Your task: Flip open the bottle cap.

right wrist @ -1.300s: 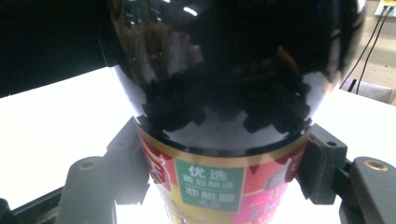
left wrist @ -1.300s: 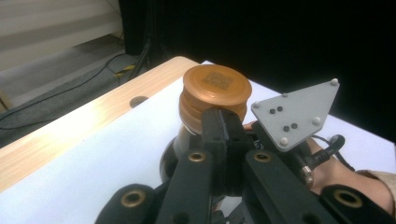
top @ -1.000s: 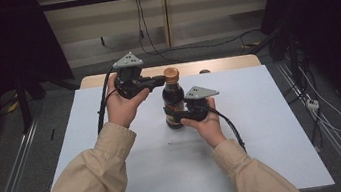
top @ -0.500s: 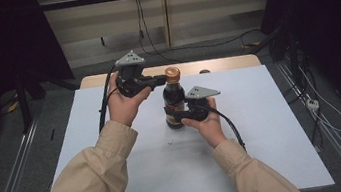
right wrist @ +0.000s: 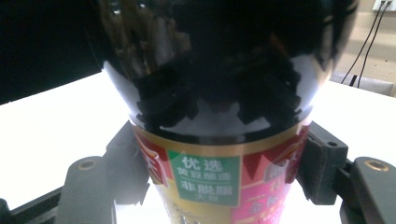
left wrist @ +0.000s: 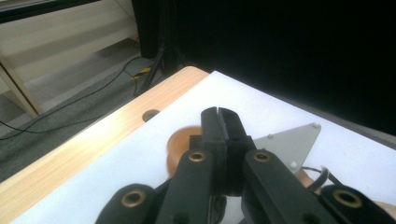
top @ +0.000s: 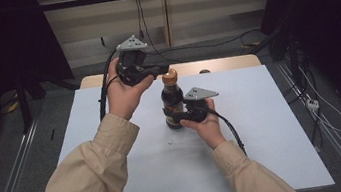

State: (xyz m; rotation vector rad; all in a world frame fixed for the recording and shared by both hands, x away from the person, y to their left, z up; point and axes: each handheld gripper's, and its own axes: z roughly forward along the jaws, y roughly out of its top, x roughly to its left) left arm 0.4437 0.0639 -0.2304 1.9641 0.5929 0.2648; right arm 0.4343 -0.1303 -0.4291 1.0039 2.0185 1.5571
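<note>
A dark sauce bottle [top: 173,104] with an orange cap [top: 170,77] stands upright near the middle of the white table [top: 262,113]. My right gripper [top: 173,118] is shut on its lower body, one jaw on each side of the red, green and gold label [right wrist: 205,179]. The bottle [right wrist: 210,93] looms large in the right gripper view. My left gripper [top: 165,69] is held just above the cap, jaws pointing right. In the left gripper view its jaws [left wrist: 222,119] are pressed shut with nothing between them, and the blurred cap [left wrist: 177,151] lies under them.
A wooden strip [top: 224,63] with a small hole [top: 204,71] runs along the table's far edge. Cables [top: 322,115] lie on the floor to the right and behind. Metal rails [top: 13,178] flank the table. The right gripper's grey plate [left wrist: 292,144] shows beyond the left jaws.
My left gripper has risen a little and edged right, over the bottle cap. The bottle and my right gripper have stayed put.
</note>
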